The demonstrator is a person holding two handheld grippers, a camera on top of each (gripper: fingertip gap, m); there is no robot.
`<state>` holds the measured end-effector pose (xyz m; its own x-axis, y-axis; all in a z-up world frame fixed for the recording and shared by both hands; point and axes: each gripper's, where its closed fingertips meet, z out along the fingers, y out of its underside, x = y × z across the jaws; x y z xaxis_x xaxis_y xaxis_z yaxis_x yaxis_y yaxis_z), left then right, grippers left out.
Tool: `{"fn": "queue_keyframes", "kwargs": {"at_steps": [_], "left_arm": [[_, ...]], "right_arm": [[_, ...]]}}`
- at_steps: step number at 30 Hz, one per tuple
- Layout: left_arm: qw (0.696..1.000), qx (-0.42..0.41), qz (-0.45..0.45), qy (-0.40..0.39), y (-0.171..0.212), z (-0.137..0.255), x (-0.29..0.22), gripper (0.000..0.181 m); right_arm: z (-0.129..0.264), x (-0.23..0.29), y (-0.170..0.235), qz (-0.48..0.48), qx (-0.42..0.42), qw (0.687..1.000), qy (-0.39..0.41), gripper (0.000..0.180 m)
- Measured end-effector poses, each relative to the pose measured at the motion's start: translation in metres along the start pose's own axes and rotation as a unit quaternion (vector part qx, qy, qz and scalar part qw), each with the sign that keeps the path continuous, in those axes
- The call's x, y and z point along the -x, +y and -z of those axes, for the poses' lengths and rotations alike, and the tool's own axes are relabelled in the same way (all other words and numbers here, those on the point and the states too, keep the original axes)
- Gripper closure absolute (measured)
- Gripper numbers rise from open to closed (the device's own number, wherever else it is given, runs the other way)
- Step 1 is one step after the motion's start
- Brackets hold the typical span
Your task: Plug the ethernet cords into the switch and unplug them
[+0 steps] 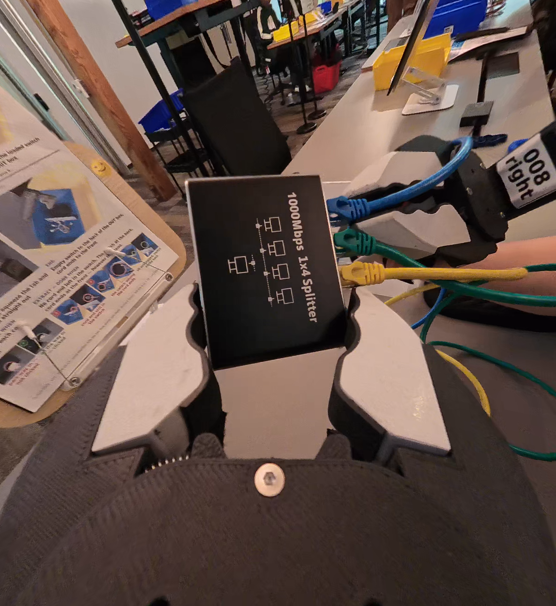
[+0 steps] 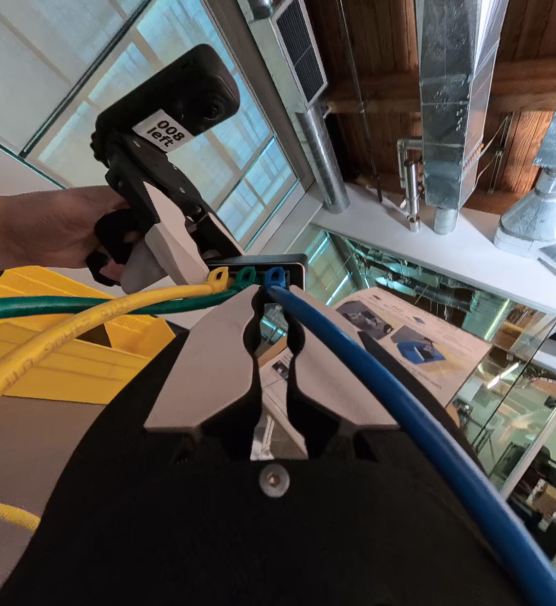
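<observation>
The left gripper (image 1: 271,311) is clamped on the switch (image 1: 263,262), its two white fingers (image 1: 158,360) pressed against the long sides of the black-topped box and holding it up off the grey table (image 1: 384,131); three ethernet cords occupy ports along the switch's right edge: the blue cord (image 1: 352,207) farthest from the camera, the green cord (image 1: 357,244) in the middle, the yellow cord (image 1: 363,273) nearest. The right gripper (image 2: 271,292) is nearly closed around the blue cord's plug (image 2: 274,276), fingertips against the plug at the port face; the blue cable runs back over its right finger (image 2: 332,377). A laminated instruction sheet (image 1: 50,262) stands to the left; yellow bins (image 1: 414,62) sit farther back on the table.
</observation>
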<state>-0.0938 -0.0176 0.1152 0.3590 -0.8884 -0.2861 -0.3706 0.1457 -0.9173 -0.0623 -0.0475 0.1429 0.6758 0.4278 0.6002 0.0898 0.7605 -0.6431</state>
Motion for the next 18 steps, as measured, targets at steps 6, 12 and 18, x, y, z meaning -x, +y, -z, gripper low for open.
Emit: {"fn": "queue_keyframes", "kwargs": {"at_steps": [6,12,18], "left_arm": [[1.000,0.003,-0.019,-0.011,-0.009,0.005,-0.008,0.098],[1.000,0.004,-0.012,-0.004,-0.009,0.003,-0.010,0.098],[1.000,0.009,-0.008,-0.006,-0.007,0.005,-0.007,0.098]], "right_arm": [[0.006,0.000,-0.013,0.057,-0.024,0.998,-0.009,0.169],[0.009,0.000,-0.014,0.075,-0.031,0.997,-0.007,0.170],[0.011,0.001,-0.015,0.087,-0.041,0.995,-0.007,0.172]]}}
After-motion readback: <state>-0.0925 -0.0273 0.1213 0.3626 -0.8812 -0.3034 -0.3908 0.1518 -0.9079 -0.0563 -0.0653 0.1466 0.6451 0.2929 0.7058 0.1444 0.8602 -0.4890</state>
